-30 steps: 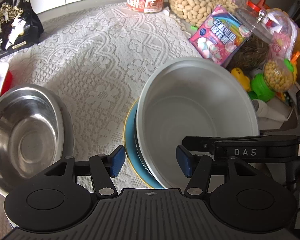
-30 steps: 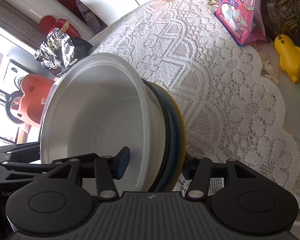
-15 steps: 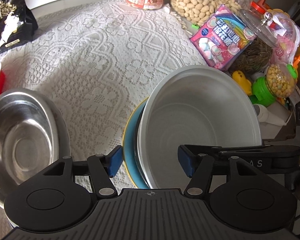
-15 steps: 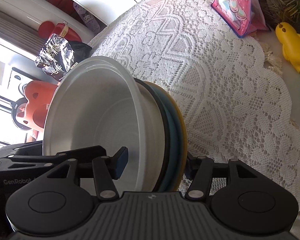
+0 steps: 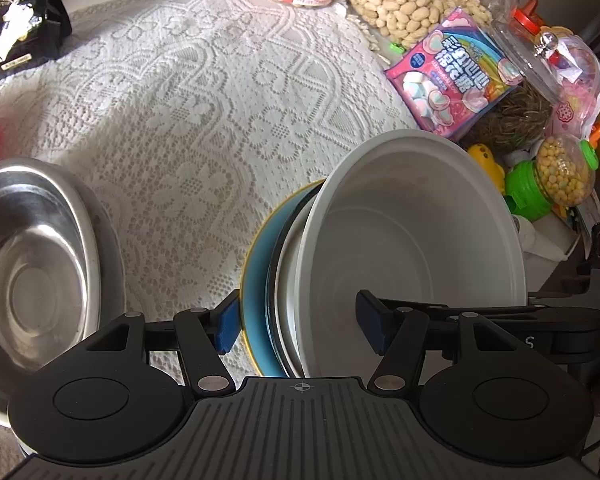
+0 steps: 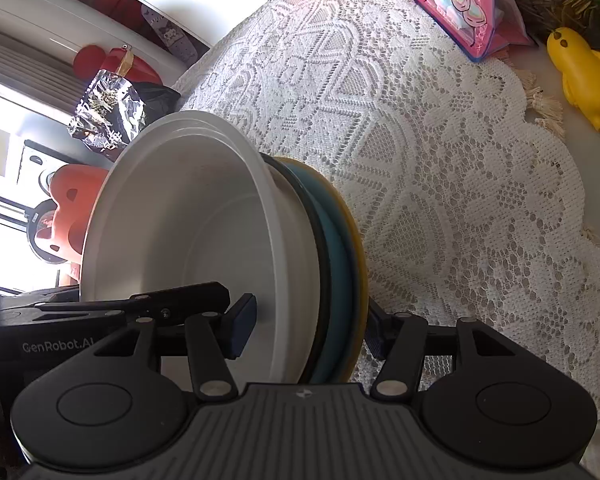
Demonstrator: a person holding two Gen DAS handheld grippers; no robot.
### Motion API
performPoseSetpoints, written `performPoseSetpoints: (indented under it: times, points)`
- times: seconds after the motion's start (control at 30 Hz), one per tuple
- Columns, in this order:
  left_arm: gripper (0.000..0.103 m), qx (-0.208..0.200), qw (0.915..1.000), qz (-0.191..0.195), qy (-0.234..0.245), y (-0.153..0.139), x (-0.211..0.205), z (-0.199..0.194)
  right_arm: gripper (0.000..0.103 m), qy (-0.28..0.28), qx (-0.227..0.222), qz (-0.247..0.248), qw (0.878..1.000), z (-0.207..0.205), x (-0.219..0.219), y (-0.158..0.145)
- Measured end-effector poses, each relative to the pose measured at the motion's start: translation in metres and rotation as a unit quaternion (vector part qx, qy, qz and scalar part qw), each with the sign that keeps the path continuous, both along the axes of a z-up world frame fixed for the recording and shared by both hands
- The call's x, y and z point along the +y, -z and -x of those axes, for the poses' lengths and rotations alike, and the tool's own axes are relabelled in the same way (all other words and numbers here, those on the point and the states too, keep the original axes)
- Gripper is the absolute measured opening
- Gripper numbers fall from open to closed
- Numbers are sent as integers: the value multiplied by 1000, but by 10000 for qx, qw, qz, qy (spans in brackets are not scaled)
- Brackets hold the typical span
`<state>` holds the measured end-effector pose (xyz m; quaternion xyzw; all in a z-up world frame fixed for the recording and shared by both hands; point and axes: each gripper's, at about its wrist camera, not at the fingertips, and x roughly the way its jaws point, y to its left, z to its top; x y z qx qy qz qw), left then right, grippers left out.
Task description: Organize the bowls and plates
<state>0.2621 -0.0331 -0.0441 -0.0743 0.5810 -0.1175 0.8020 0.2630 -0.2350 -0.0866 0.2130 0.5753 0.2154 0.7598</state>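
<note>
Steel bowl (image 5: 36, 268) sat at far left on the lace cloth (image 5: 204, 92), mouth upward. Right of it we noted the left gripper (image 5: 296, 324), jaws having just widened, standing open astride the tilted stack's rim. White bowl (image 5: 412, 248) nested on a blue plate (image 5: 256, 292), mouths facing rightward. Right gripper (image 6: 308, 328) clamped that stack: one pad inside the bowl, the other behind the plates.

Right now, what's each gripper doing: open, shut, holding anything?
Left gripper: open, jaws just widened, astride the stack's edge, not pressing.
Right gripper: shut on the stack of bowl and plates.
</note>
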Motion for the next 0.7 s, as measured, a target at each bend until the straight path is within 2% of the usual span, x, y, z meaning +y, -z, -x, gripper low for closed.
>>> performPoseSetpoints:
  times: [0.37,0.57,0.7]
  points:
    - [65,-30,9999,73,93,-1,1,2,56,-104,56,-22,9999,2,2,0]
    - [65,56,9999,86,122,-4,-2,-1,58,17,365,-156,9992,-1,-3,3]
    - [65,118,9998,125,86,-3,-2,-6,57,85,519,-65,9986,-2,-2,3]
